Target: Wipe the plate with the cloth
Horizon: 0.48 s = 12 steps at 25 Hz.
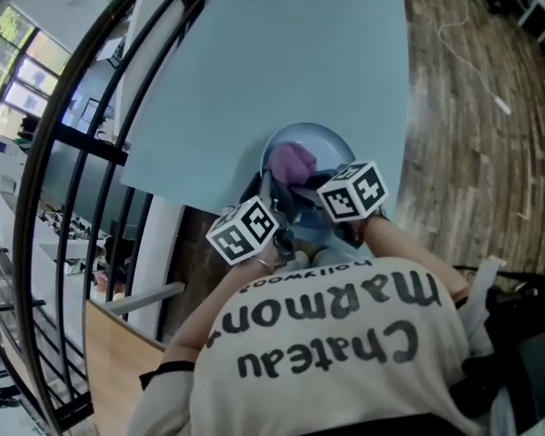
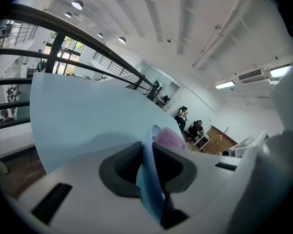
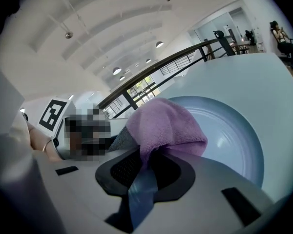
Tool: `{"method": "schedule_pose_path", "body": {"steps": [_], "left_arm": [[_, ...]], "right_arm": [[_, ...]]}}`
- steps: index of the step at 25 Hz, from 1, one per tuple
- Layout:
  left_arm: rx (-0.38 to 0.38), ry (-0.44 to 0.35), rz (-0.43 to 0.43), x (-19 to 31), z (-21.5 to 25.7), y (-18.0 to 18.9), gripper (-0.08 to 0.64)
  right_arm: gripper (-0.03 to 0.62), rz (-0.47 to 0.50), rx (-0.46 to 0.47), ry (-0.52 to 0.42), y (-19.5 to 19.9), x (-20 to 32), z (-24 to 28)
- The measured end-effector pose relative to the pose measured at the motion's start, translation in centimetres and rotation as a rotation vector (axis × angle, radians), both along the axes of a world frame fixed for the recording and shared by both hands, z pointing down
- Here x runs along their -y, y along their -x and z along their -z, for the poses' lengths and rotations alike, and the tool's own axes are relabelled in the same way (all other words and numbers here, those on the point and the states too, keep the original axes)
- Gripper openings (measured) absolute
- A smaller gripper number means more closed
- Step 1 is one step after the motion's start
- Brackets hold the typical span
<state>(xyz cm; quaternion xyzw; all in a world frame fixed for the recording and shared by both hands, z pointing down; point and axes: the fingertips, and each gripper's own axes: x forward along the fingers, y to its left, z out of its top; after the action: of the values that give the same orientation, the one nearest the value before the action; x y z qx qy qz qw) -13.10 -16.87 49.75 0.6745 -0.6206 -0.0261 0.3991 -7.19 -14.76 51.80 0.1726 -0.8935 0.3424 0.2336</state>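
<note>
A: What does the left gripper (image 2: 149,152) have hold of?

B: The plate (image 2: 147,174). In the left gripper view its pale blue rim runs edge-on straight down the gap between the two dark pads. The jaws stand nearly together, pressing on it from either side.

A: And the right gripper (image 3: 147,165)?

B: It is closed on the cloth (image 3: 163,126) — a purple, fluffy one. A fold of it is pinched between the pads. The rest bunches out beyond the jaw tips and lies over the face of the plate.

A: Whereabouts on the plate?

B: In the head view it is on the left-hand part, close to where the left gripper clamps the rim. The far and right parts of the plate are bare. In the right gripper view the bare well and the raised rim curve round to the right of the cloth.

A: Is the plate lying flat on the table (image 1: 282,62)?

B: I can't tell. It is at the near edge of the light blue table, just in front of the person, with both grippers reaching in over its near side.

A: How close are the two grippers?

B: Side by side and near each other. The left gripper's marker cube (image 3: 53,112) shows at the left of the right gripper view, not far from the cloth. Whether the grippers touch isn't clear.

A: What lies around the table?

B: A wooden floor (image 1: 490,153) lies to its right, and a black railing (image 1: 64,143) curves past on the left.
</note>
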Motion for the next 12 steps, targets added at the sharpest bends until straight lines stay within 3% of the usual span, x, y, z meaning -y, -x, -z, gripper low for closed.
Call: {"method": "schedule_pose_path", "body": {"steps": [12], "left_arm": [[-0.033,0.015,-0.041,-0.7,-1.0,-0.1,0.057]], "right_arm": [[0.083,0.028,-0.152,-0.059,-1.9,-1.1,-2.5]]}}
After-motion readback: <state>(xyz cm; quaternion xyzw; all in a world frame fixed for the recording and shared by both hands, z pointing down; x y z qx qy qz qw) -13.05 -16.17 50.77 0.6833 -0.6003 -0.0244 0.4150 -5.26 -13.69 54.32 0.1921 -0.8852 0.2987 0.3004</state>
